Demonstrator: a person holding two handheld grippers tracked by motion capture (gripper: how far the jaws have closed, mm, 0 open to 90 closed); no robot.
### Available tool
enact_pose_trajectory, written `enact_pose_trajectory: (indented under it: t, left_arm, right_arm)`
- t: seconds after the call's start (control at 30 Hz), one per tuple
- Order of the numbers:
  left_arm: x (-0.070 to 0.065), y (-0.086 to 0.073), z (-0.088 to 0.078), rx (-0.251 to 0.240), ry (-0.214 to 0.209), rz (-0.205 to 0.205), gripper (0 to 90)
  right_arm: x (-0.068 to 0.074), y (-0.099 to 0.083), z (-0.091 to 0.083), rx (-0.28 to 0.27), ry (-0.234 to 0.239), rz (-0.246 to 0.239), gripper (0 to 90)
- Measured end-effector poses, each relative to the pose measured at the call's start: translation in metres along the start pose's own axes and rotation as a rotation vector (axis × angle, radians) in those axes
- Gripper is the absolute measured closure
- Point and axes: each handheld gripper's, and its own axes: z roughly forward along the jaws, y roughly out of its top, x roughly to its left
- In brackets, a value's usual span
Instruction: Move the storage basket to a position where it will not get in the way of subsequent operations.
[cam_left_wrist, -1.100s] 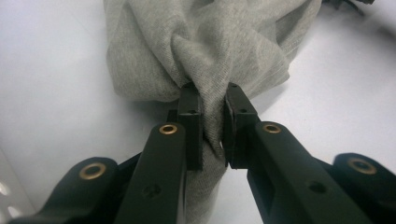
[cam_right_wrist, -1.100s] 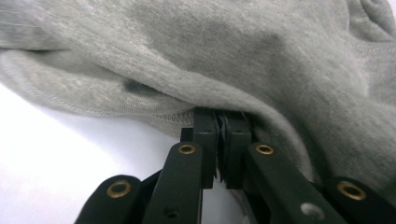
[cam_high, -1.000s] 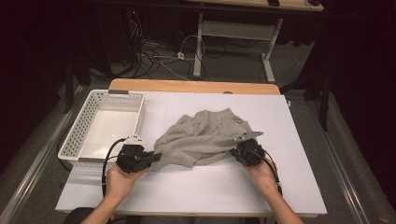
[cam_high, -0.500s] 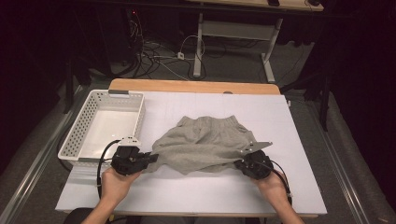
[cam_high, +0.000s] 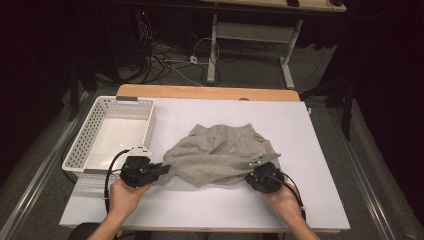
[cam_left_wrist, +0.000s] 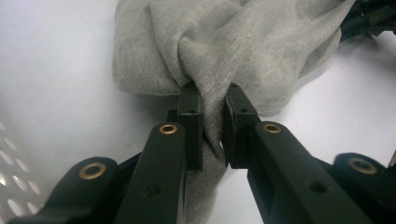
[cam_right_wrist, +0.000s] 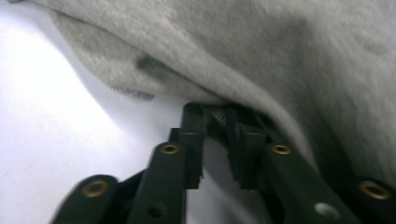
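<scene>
Grey shorts (cam_high: 222, 157) lie spread on the white worktop (cam_high: 320, 150), a little toward the person's side of its middle, just to the right of a white perforated basket (cam_high: 90, 137) that sits at the worktop's left edge. Their long axis runs across the worktop from left to right, roughly parallel to the near edge; the gathered waistband points away from the person and the loose hem edges come toward them.

From the high view, the left gripper (cam_high: 162, 169) holds the cloth's left corner and the right gripper (cam_high: 252, 176) sits at its right near edge, with a hand behind each — the fabric sags between the two.

Seen along the left gripper (cam_left_wrist: 212, 116), a bunched fold of the grey knit is clamped tight between its two black jaws, and the basket wall (cam_left_wrist: 9, 163) shows at the edge of that view. Far off at the top right, the other gripper's black frame peeks out from under the cloth.

Along the right gripper (cam_right_wrist: 219, 126) — the picture is blurred — the jaws have just been easing apart. A thin edge of fabric still sits between them, though the gap beside it looks bare, and I cannot tell whether the pads still press on the cloth.
</scene>
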Motion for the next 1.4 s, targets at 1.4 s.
enact_pose_trajectory:
  t: [1.4]
  left_arm:
    - [-0.008, -0.018, -0.01, 0.019, -0.023, -0.008, 73.2]
  right_arm:
    - [0.011, -0.044, -0.049, -0.048, 0.073, 0.011, 80.0]
